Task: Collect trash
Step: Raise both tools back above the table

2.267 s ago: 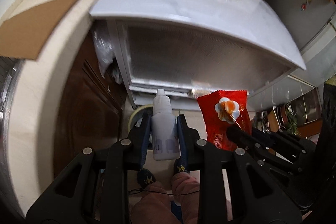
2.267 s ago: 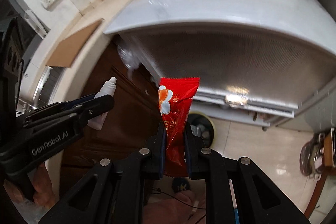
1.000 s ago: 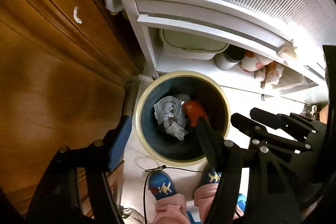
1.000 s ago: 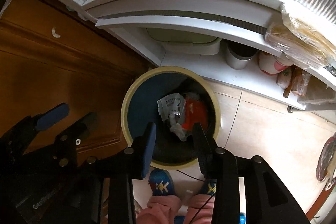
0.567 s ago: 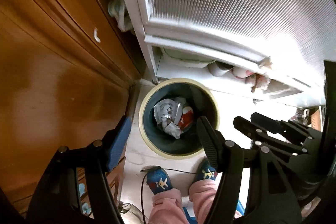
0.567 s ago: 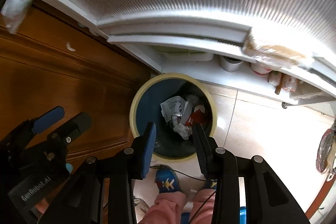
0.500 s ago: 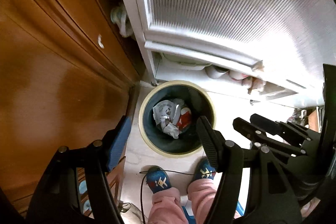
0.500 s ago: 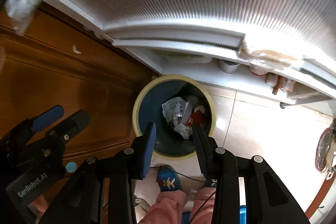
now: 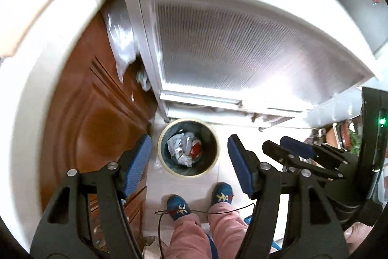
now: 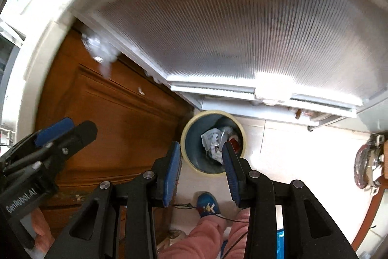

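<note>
Trash [image 9: 184, 150] fills the bin [image 9: 210, 163] on pale floor tiles [image 10: 291, 149] beside a wooden cabinet [image 9: 97, 118].

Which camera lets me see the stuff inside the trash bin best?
The left wrist view. There the trash bin sits in the clear between the open jaws, so its whole rim and the crumpled paper and red wrapper inside show. In the right wrist view, a jaw covers part of the bin and the wrapper.

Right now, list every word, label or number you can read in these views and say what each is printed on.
"GenRobot.AI": on the black body of the left hand-held gripper, seen from the right wrist view.
Print on the crumpled white paper in the trash bin: too small and blurred to read.
Red wrapper in the bin: no legible text.
</note>
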Motion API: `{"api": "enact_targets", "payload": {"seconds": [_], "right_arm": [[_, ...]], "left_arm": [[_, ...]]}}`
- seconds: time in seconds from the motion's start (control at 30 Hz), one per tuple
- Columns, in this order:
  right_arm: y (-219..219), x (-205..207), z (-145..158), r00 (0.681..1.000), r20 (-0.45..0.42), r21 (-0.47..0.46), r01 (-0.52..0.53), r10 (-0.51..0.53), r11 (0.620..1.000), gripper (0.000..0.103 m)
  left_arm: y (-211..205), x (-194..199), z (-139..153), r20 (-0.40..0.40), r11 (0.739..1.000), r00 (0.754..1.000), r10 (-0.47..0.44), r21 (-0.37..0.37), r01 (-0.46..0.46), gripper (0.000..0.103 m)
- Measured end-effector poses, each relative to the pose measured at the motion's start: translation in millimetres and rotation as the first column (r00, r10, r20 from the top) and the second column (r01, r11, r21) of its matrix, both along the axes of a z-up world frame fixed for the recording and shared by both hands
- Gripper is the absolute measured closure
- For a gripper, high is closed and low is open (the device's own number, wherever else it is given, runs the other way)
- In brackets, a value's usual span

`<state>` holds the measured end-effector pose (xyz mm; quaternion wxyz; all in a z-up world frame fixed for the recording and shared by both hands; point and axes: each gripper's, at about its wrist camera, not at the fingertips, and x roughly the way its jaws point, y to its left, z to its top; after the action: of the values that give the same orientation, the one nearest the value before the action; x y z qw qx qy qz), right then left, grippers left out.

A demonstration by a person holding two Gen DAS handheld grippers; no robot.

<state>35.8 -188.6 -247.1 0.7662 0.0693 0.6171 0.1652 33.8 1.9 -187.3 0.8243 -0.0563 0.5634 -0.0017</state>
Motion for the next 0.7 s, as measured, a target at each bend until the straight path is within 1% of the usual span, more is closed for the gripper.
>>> {"api": "enact_targets", "payload": {"seconds": [0.13,0.2,0.33,0.4,0.57,0.7], "right_arm": [[-7,-13,60,0.999,0.044,0.009,0.024,-0.024,1.0,0.066],[-8,-20,80,0.997,0.062,0.01,0.04,-0.04,0.999,0.066],[-13,-31,127,0.991,0.107,0.021,0.073,-0.074,0.997,0.066],[-17,-36,153,0.986,0.14,0.022,0.089,-0.091,0.996,0.066],[-27,-34,202,0.966,0.22,0.027,0.134,-0.136,0.991,0.066],[-41,-23,230,0.948,0.274,0.037,0.16,-0.164,0.986,0.066]], "left_arm": [[0,-9,56,0.064,0.999,0.997,-0.039,-0.015,0.04,0.041],[1,-13,80,0.095,0.998,0.994,-0.057,-0.022,0.059,0.041],[3,-18,130,0.169,0.995,0.981,-0.095,-0.023,0.1,0.04],[4,-19,155,0.213,0.993,0.97,-0.114,-0.017,0.121,0.039],[0,-11,201,0.289,0.987,0.945,-0.151,-0.011,0.161,0.038],[-10,10,219,0.325,0.983,0.931,-0.169,-0.015,0.183,0.038]]}}
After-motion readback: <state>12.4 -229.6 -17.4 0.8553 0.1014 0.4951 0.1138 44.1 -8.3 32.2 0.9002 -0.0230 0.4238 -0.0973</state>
